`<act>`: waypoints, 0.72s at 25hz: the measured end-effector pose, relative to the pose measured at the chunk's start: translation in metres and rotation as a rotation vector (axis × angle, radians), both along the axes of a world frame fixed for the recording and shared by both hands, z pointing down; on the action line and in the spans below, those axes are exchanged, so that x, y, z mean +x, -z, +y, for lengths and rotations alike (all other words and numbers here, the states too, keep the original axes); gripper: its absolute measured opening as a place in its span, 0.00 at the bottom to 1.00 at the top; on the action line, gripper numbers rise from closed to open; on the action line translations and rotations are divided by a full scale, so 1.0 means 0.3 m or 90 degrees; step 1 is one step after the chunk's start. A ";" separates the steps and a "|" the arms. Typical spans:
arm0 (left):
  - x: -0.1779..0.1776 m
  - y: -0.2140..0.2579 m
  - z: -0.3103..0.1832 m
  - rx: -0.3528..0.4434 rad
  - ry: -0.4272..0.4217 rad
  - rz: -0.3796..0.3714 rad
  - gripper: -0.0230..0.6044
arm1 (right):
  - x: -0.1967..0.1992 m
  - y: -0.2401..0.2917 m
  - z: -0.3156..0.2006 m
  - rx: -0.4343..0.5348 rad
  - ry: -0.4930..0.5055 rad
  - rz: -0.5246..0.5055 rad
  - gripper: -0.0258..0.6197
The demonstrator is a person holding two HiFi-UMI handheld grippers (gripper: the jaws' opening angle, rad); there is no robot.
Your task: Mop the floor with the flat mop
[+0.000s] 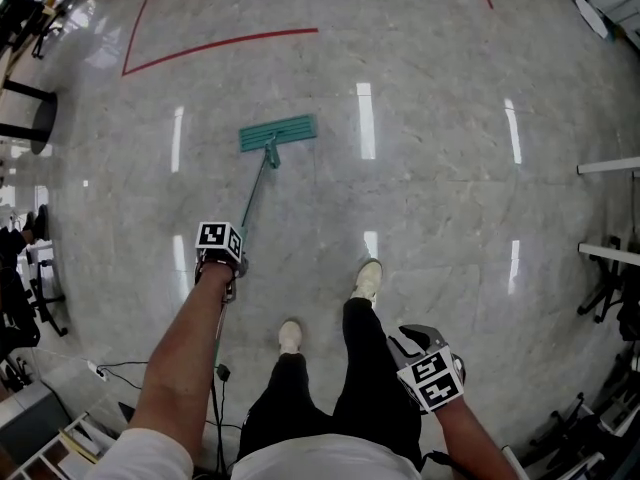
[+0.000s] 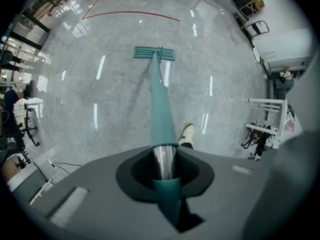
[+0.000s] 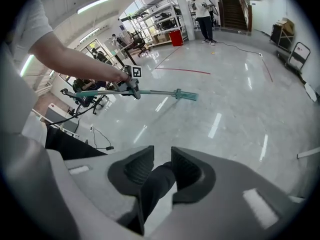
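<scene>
Evidently the mopping stroke itself is under way: the teal flat mop head (image 1: 278, 133) is lying flat on the glossy grey marble floor (image 1: 450, 118), upper centre of the head view, below the red line (image 1: 220, 44) taped on the floor. Its slim teal-and-silver handle (image 1: 255, 193) is slanting down toward the lower left.

The left gripper (image 1: 230, 273) is clenching that handle. In the left gripper view the shaft (image 2: 160, 99) is running straight through the closed grey jaws, filling the round notch between them.

The right gripper (image 1: 415, 350) is hanging at the lower right beside the person's dark trouser leg (image 1: 365, 358), taking no part. In its own view the jaws are standing a little apart, gripping nothing, with only the trouser leg showing behind the gap.

Next, I'd judge, the left arm is needing to push or draw the head across fresh floor, keeping it flat.
</scene>
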State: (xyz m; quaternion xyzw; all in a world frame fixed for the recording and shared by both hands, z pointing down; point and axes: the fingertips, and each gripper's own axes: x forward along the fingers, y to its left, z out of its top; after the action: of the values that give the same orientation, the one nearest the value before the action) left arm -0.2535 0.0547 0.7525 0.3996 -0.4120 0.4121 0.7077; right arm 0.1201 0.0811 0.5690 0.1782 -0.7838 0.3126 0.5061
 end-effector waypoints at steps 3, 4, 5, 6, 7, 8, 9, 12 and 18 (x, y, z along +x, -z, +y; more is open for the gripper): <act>-0.057 -0.014 -0.112 -0.002 -0.019 -0.020 0.13 | 0.049 -0.004 -0.006 -0.007 -0.005 0.006 0.21; -0.075 -0.016 -0.152 -0.003 -0.027 -0.028 0.13 | 0.066 -0.004 -0.009 -0.013 -0.010 0.007 0.21; -0.089 -0.018 -0.192 -0.004 -0.033 -0.034 0.13 | 0.085 -0.006 -0.014 -0.017 -0.013 0.010 0.21; -0.100 -0.019 -0.232 -0.004 -0.036 -0.037 0.13 | 0.103 -0.011 -0.022 -0.020 -0.015 0.012 0.21; -0.109 -0.019 -0.269 -0.004 -0.036 -0.040 0.13 | 0.118 -0.017 -0.031 -0.021 -0.016 0.014 0.21; -0.114 -0.020 -0.299 -0.005 -0.036 -0.043 0.13 | 0.131 -0.022 -0.038 -0.022 -0.018 0.015 0.21; -0.117 -0.023 -0.323 -0.005 -0.035 -0.045 0.13 | 0.141 -0.026 -0.043 -0.023 -0.019 0.015 0.21; -0.107 -0.029 -0.369 -0.003 -0.028 -0.044 0.13 | 0.160 -0.032 -0.050 -0.031 -0.025 0.014 0.21; -0.110 -0.017 -0.394 0.014 -0.025 -0.057 0.13 | 0.163 -0.051 -0.079 -0.017 -0.010 0.009 0.21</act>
State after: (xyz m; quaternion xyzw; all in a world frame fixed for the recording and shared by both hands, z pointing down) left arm -0.2865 -0.0634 0.7577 0.3963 -0.4399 0.4388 0.6759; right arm 0.1691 0.0574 0.5844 0.1795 -0.7745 0.3258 0.5116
